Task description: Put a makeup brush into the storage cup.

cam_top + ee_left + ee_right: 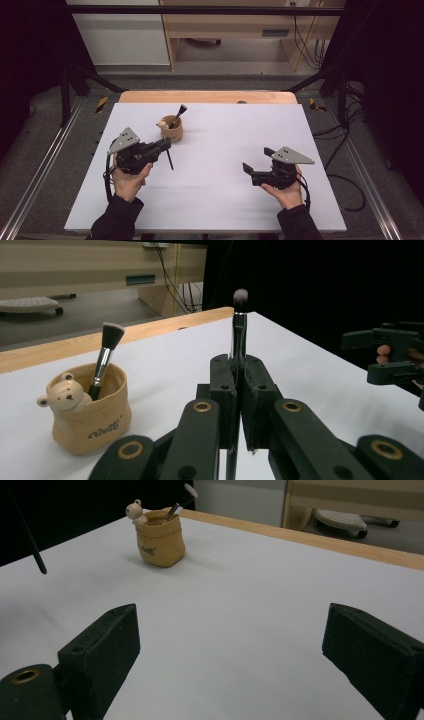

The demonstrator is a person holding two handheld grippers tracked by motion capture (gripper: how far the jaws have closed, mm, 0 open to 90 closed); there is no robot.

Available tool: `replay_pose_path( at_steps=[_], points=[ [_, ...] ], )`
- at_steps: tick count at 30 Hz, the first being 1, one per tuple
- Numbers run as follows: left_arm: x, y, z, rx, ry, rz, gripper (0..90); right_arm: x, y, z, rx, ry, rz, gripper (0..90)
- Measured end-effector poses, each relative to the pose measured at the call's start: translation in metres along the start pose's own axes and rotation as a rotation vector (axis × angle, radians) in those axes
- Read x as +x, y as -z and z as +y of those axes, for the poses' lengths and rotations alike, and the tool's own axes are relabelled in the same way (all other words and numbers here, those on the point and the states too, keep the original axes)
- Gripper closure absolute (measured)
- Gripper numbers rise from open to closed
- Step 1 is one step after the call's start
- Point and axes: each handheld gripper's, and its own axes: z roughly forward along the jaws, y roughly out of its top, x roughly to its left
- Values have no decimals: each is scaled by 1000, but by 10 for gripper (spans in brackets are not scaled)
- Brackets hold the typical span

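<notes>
White table: 1 brush sits in the cup at 11 o'clock; left gripper pinches brush 2, not yet delivered; right gripper spread, empty.

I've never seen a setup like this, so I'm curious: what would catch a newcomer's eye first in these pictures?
Probably the left gripper, shut on a slim makeup brush held upright above the white table, bristles on top. Behind it, toward the table's far left, sits a tan holder with a little bear figure on its rim and a second brush leaning inside. On the right side, the right gripper hovers with its jaws wide open and nothing between them.
</notes>
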Motion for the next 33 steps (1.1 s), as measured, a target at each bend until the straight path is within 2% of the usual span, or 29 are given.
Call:
replay_pose_path(
  at_steps=[19,33],
  points=[
    [10,4,16,-3,-23,28,847,-27,26,-14,-16,-34,-72,70],
    [16,-4,29,5,-38,47,848,-39,39,-21,-24,-39,-99,67]
  ],
)
